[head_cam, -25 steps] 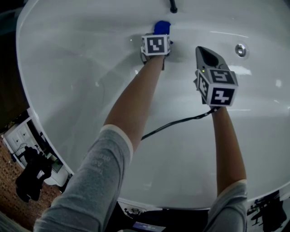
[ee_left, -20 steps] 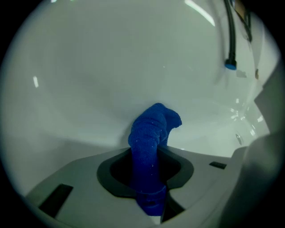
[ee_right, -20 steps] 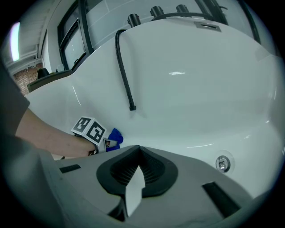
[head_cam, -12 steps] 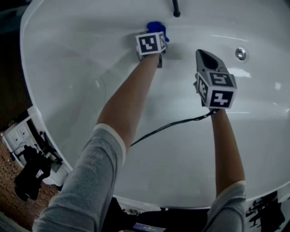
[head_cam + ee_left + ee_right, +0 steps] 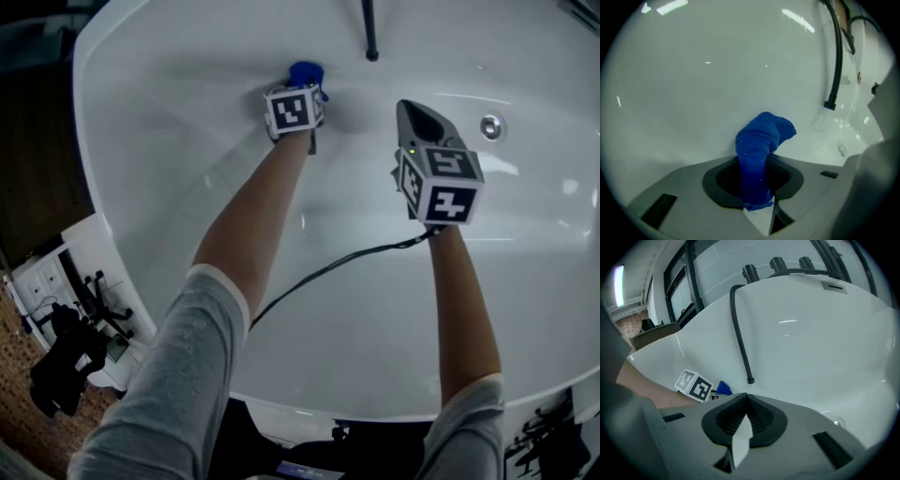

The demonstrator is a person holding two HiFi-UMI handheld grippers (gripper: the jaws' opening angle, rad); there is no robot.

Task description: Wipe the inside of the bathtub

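The white bathtub (image 5: 187,169) fills the head view. My left gripper (image 5: 298,94) reaches to the tub's far wall and is shut on a blue cloth (image 5: 306,73), whose bunched end presses against the white wall (image 5: 693,93). In the left gripper view the blue cloth (image 5: 759,145) sticks up from between the jaws of the left gripper (image 5: 757,187). My right gripper (image 5: 419,117) hovers to the right above the tub floor, shut with nothing in it. The right gripper (image 5: 743,420) shows its ribbed pads (image 5: 759,416) closed together, and the left gripper's marker cube (image 5: 695,384) lies ahead with the cloth (image 5: 723,388).
A black shower hose (image 5: 367,28) hangs down the far wall, its tip (image 5: 750,379) near the cloth. A metal overflow fitting (image 5: 490,126) sits at the right of the tub. A black cable (image 5: 328,270) trails from the right gripper across the tub floor. Black tap knobs (image 5: 778,263) stand on the rim.
My left gripper has slid the blue cloth leftward along the far wall of the tub. The right gripper has stayed at about the same spot.
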